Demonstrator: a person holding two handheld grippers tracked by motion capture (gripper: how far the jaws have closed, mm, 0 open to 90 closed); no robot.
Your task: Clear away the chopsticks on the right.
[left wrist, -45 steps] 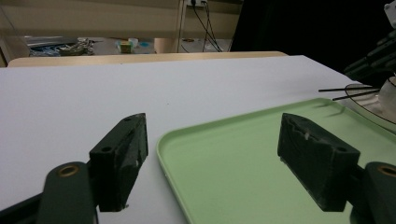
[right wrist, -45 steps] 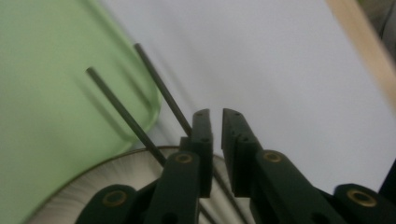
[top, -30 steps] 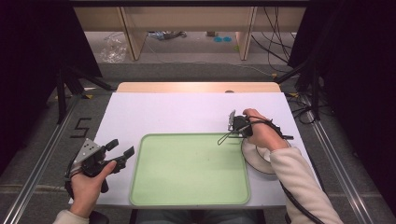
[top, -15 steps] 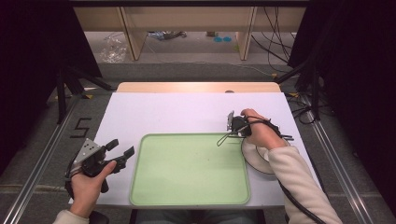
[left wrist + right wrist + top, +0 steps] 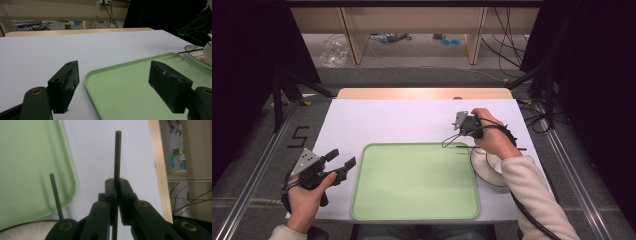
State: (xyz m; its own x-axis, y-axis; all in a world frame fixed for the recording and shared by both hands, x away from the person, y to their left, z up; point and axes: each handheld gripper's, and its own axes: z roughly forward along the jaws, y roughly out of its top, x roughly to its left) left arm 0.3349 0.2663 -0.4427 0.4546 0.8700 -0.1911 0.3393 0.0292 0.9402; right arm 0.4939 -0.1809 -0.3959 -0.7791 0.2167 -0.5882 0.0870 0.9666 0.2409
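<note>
Your right gripper [image 5: 116,185] has just been closing, and since the earlier picture its jaws have pinched onto a dark chopstick [image 5: 117,155], which now sticks straight out past the tips in the right gripper view. Compared with then, your right hand [image 5: 492,137] sits a little higher over the white bowl [image 5: 487,167]. A second chopstick [image 5: 56,195] rests on the bowl's rim, and in the high view its tip reaches toward the green tray [image 5: 412,180]. That bowl stands on the white table [image 5: 387,120], just beside the tray's right edge.

Your left hand [image 5: 307,192] has stayed where it was, at the tray's left side. Your left gripper [image 5: 112,80] has its jaws wide apart with nothing between them; in the left gripper view one jaw is over the table and the other over the tray's near corner.
</note>
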